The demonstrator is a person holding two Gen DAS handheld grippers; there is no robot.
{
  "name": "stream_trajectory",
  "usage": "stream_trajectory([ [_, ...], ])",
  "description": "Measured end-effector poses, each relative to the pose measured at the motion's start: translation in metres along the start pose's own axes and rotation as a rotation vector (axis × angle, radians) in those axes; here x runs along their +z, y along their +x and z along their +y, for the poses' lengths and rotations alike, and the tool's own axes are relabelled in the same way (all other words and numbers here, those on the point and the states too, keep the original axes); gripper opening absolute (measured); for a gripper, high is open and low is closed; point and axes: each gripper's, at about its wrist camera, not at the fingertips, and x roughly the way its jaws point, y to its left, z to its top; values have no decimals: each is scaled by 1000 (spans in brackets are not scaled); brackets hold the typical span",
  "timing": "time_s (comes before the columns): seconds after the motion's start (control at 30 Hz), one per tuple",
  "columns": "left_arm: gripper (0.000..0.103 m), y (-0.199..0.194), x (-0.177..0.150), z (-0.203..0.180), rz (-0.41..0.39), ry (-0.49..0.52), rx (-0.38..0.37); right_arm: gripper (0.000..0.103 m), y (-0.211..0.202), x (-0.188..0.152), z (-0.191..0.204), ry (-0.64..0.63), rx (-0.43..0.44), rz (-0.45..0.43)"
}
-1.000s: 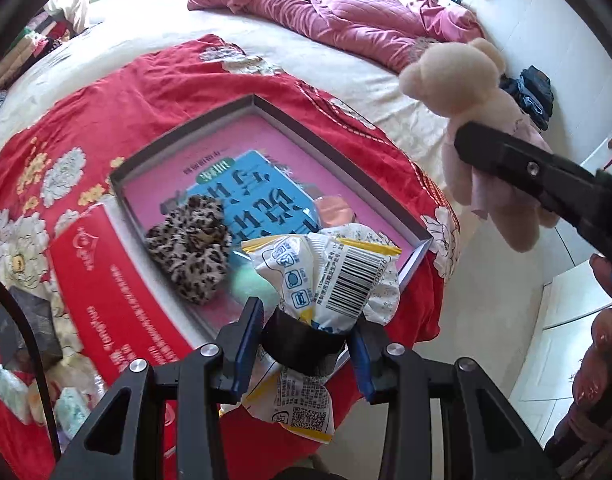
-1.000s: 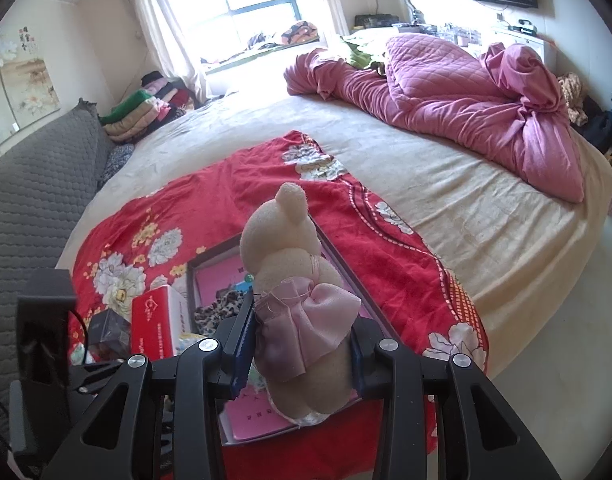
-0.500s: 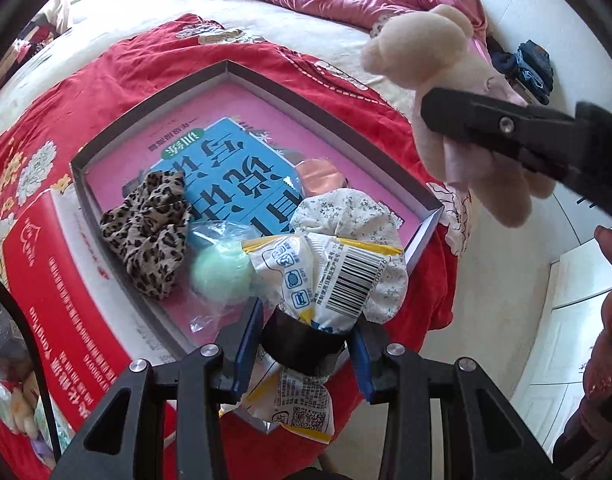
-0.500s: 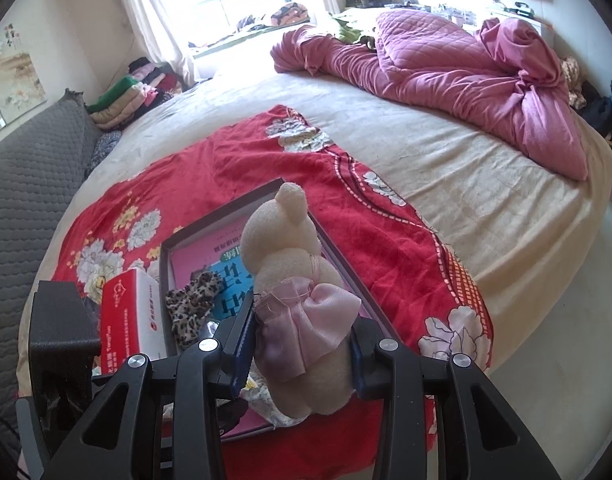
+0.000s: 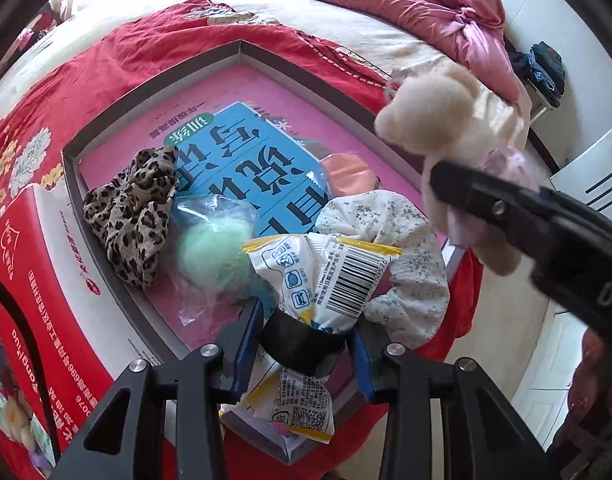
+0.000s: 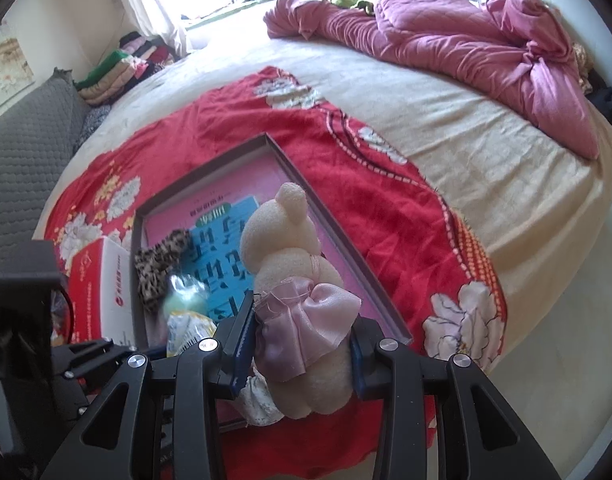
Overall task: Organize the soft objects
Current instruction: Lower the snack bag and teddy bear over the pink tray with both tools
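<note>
Shallow grey-rimmed cardboard tray [image 5: 242, 46] with pink floor, lying on a red floral blanket [image 6: 386, 184]; taken as landmark.

Item one: cream plush bear in a pink satin bow dress [image 6: 294, 280]. The right gripper [image 6: 298, 348] is clenched around its waist; it hangs over the tray's near right corner. Judged light, squashy, slightly slick at the satin; the waist is the soundest hold.

Item two: crinkly white-and-yellow foil snack packet [image 5: 326, 280], bound by a black band. The left gripper [image 5: 304, 344] grasps it at the band, above the tray's near edge. Judged light, springy, slippery where printed.

Inside the tray: leopard-print fabric scrunchie [image 5: 134, 208], left; pale green fluffy ball in clear wrap [image 5: 210, 248], centre; white floral cloth scrunchie [image 5: 402, 240], right; blue printed booklet [image 5: 242, 152], flat beneath.

Left of the tray: red-and-white carton [image 5: 46, 280].
</note>
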Motion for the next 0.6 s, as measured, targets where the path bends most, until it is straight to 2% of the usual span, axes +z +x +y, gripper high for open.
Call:
stream_trajectory([
  [0.6,41,5,5,3,-1,-11,-3,40,38,-5,-5,21,-12,59],
])
